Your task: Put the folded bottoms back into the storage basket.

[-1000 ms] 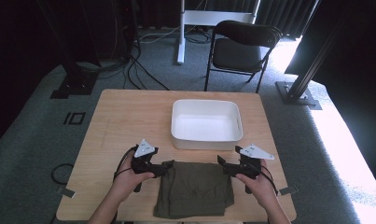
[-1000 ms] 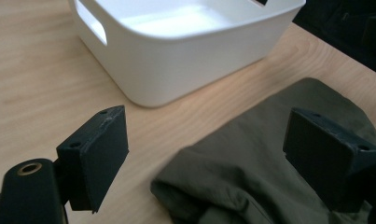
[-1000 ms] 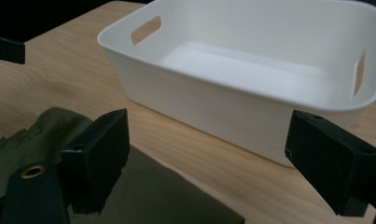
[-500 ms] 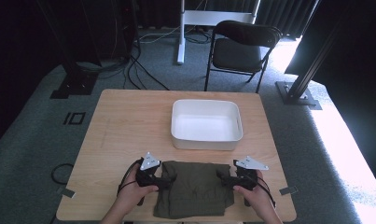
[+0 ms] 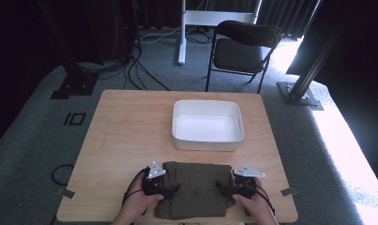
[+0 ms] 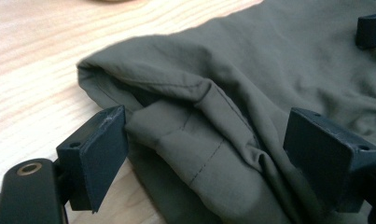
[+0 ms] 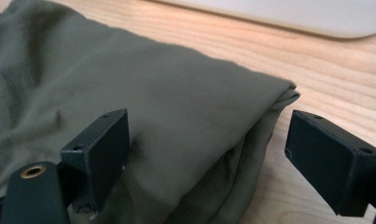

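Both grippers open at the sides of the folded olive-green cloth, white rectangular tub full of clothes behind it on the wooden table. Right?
One thing is off: the white rectangular tub is empty, as the high view shows. The rest holds: the left gripper and right gripper stand with open jaws at the sides of the folded olive-green cloth on the wooden table.

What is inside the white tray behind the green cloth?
The white tray looks empty: its pale floor is bare. The strip of floor just behind its near wall is hidden from the high view. The folded green cloth lies outside it, on the table.
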Demonstrator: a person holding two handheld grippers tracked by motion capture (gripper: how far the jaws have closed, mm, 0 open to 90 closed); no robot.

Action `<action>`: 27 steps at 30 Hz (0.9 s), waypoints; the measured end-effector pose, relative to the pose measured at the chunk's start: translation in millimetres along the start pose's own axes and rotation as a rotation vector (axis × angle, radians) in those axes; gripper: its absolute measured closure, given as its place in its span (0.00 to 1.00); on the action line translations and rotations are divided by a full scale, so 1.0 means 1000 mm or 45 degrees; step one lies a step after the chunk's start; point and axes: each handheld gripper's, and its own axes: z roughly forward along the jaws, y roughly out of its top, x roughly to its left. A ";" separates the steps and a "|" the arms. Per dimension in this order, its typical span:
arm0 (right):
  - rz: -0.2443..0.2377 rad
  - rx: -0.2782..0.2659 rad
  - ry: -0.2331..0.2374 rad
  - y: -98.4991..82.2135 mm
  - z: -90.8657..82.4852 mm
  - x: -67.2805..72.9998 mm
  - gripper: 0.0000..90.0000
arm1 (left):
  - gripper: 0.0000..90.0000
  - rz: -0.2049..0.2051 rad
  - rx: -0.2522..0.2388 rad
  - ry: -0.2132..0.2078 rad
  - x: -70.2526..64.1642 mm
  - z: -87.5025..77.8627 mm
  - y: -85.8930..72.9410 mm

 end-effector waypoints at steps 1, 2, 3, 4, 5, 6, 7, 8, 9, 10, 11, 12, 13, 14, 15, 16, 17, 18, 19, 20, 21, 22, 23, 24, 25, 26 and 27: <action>-0.001 0.003 -0.001 -0.001 0.001 0.000 0.15 | 0.17 0.000 0.014 -0.003 0.000 0.002 -0.001; 0.006 0.004 -0.002 -0.001 0.001 0.000 0.16 | 0.17 -0.001 0.017 -0.003 0.000 0.003 -0.002; 0.003 0.008 0.000 -0.002 0.002 0.000 0.16 | 0.17 0.000 0.019 -0.001 0.000 0.004 -0.003; -0.017 0.029 -0.003 -0.004 0.004 0.000 0.17 | 0.17 0.002 0.023 0.001 0.000 0.005 -0.004; -0.023 0.034 -0.002 -0.005 0.005 0.001 0.18 | 0.17 -0.007 0.021 -0.001 0.000 0.006 -0.004; -0.023 0.034 -0.002 -0.005 0.005 0.001 0.18 | 0.17 -0.006 0.021 -0.001 0.000 0.007 -0.005; -0.008 0.045 0.010 -0.007 0.008 0.001 0.18 | 0.17 -0.007 0.018 0.003 0.000 0.007 -0.005; -0.008 0.045 0.010 -0.007 0.008 0.001 0.18 | 0.17 -0.007 0.019 0.003 0.000 0.007 -0.005; -0.017 0.036 0.003 -0.007 0.009 0.002 0.18 | 0.17 -0.007 0.018 0.004 0.000 0.007 -0.005; -0.021 0.035 0.000 -0.008 0.009 0.002 0.18 | 0.17 -0.005 0.014 0.007 0.000 0.008 -0.005; -0.033 0.034 -0.011 -0.008 0.009 0.004 0.18 | 0.17 -0.003 0.009 0.012 0.000 0.008 -0.006; -0.033 0.034 -0.011 -0.008 0.009 0.004 0.18 | 0.17 0.004 0.005 0.017 -0.001 0.008 -0.006; -0.048 0.036 -0.018 -0.008 0.010 0.005 0.19 | 0.16 0.012 -0.003 0.022 -0.002 0.009 -0.007; -0.048 0.036 -0.018 -0.008 0.010 0.005 0.19 | 0.16 0.019 -0.015 0.027 -0.002 0.010 -0.008; -0.063 0.042 -0.022 -0.008 0.010 0.006 0.20 | 0.14 0.025 -0.031 0.038 -0.004 0.011 -0.010; -0.063 0.042 -0.022 -0.008 0.010 0.006 0.20 | 0.14 0.025 -0.031 0.038 -0.004 0.011 -0.010; -0.072 0.042 -0.020 -0.009 0.010 0.007 0.21 | 0.14 0.031 -0.027 0.044 -0.004 0.011 -0.010; -0.078 0.044 -0.022 -0.009 0.010 0.008 0.21 | 0.14 0.034 -0.025 0.048 -0.004 0.011 -0.010; -0.087 0.044 -0.022 -0.009 0.010 0.008 0.21 | 0.14 0.035 -0.025 0.056 -0.005 0.011 -0.010; -0.093 0.048 -0.021 -0.009 0.010 0.009 0.21 | 0.14 0.042 -0.022 0.062 -0.006 0.012 -0.010; -0.100 0.050 -0.022 -0.009 0.010 0.009 0.21 | 0.14 0.042 -0.021 0.063 -0.006 0.012 -0.009; -0.106 0.052 -0.026 -0.009 0.010 0.010 0.21 | 0.14 0.044 -0.021 0.066 -0.006 0.012 -0.009; -0.111 0.054 -0.031 -0.009 0.010 0.011 0.21 | 0.14 0.045 -0.020 0.065 -0.006 0.012 -0.009; -0.114 0.054 -0.033 -0.009 0.011 0.011 0.21 | 0.14 0.046 -0.021 0.061 -0.006 0.012 -0.009; -0.135 0.056 -0.036 -0.009 0.011 0.012 0.26 | 0.17 0.065 -0.022 0.057 -0.006 0.012 -0.009; -0.135 0.056 -0.036 -0.009 0.011 0.012 0.26 | 0.22 0.065 -0.022 0.057 -0.006 0.012 -0.009; -0.149 0.042 -0.017 -0.009 0.010 0.014 0.38 | 0.30 0.079 -0.025 0.060 -0.007 0.012 -0.009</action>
